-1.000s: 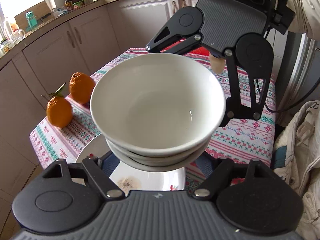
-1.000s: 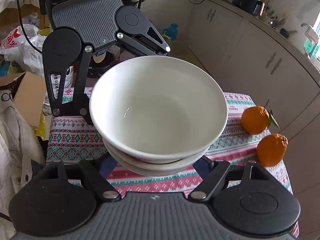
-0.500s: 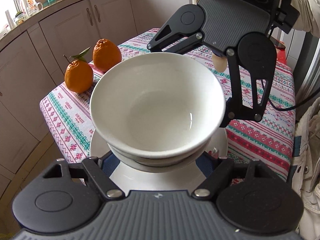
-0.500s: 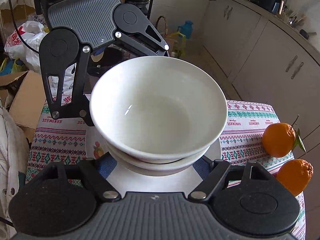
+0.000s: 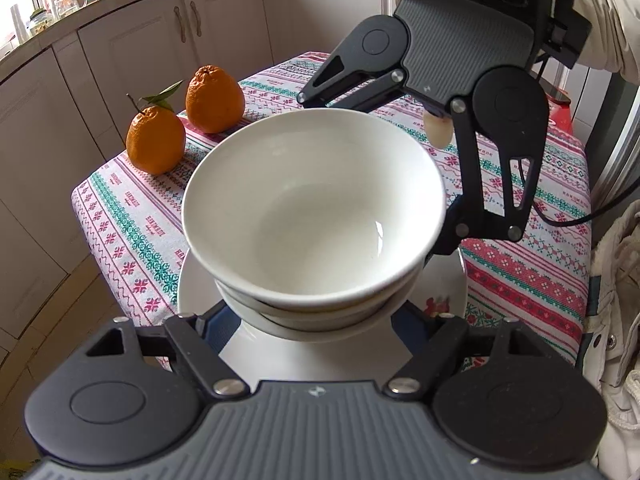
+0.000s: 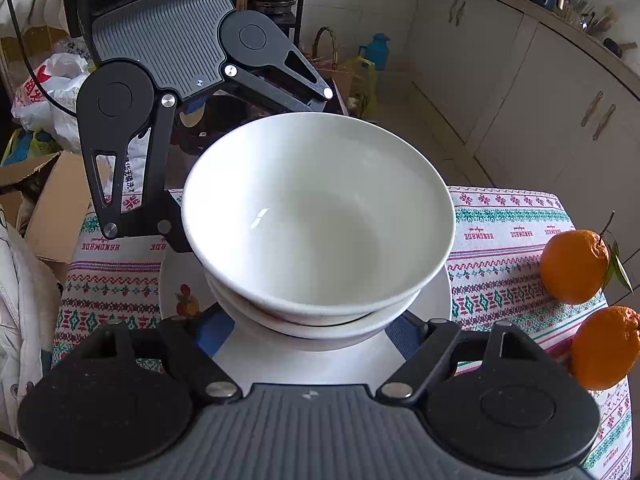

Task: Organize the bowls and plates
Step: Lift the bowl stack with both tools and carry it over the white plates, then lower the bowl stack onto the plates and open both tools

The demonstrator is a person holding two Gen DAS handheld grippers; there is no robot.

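Observation:
A stack of white bowls (image 5: 312,208) hangs low over a white plate (image 5: 196,292) on the patterned tablecloth. I cannot tell whether the stack's foot touches the plate. My left gripper (image 5: 316,324) is shut on the lower bowls from the near side, its blue pads (image 5: 216,330) tucked under the rims. In the right wrist view, the right gripper (image 6: 316,330) is shut on the same bowl stack (image 6: 320,216) from the opposite side, above the plate (image 6: 436,300). Both grippers' fingertips are hidden beneath the bowls.
Two oranges (image 5: 156,146) (image 5: 214,98) sit near the table's corner, seen also as oranges (image 6: 574,266) at the right. The small table drops off on all sides. Cabinets (image 5: 132,52) stand behind; a white jacket (image 5: 616,300), a cardboard box (image 6: 52,208) and bags lie beside the table.
Both grippers have carried the bowl stack across over the table and downward. The white plate now lies directly under the stack. Grips are unchanged.

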